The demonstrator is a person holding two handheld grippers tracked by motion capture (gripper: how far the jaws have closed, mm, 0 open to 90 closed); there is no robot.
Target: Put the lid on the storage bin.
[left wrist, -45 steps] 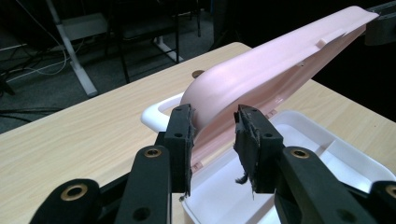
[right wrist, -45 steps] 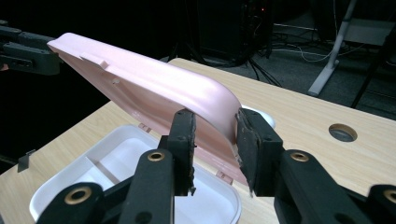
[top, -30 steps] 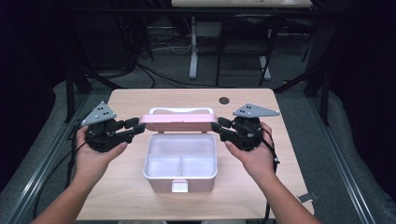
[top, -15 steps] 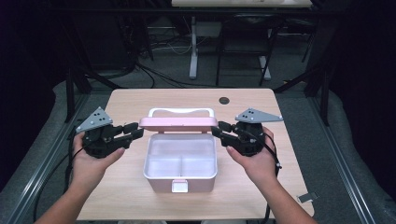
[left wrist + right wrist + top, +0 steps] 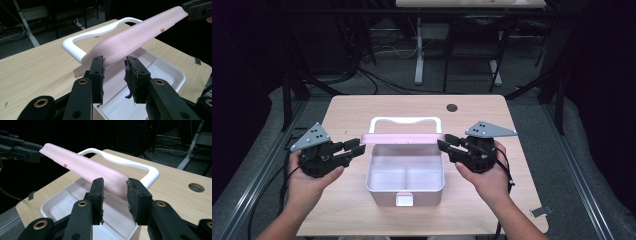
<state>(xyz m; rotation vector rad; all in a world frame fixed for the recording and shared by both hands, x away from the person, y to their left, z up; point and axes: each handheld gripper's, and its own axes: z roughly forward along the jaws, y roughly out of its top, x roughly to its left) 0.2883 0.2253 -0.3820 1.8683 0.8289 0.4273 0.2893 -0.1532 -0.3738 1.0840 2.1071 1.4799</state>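
With both tongs gaping either side of the open lunch box's pink lid [image 5: 403, 138], I'd pinch its light, stiff, slippery ends.

The wooden table [image 5: 362, 107] has a light grain and a round cable hole [image 5: 452, 107] near its far edge, right of the middle; a small grey clip [image 5: 539, 211] sits at its near right corner. Grey carpet [image 5: 572, 165] runs along both sides of the table, with a metal rail [image 5: 252, 200] slanting along the floor at the left. Beyond the far edge the room is dark, and there a white desk leg [image 5: 418, 55] stands on the floor among loose black cables [image 5: 382, 80] and dark frame legs [image 5: 499, 60].
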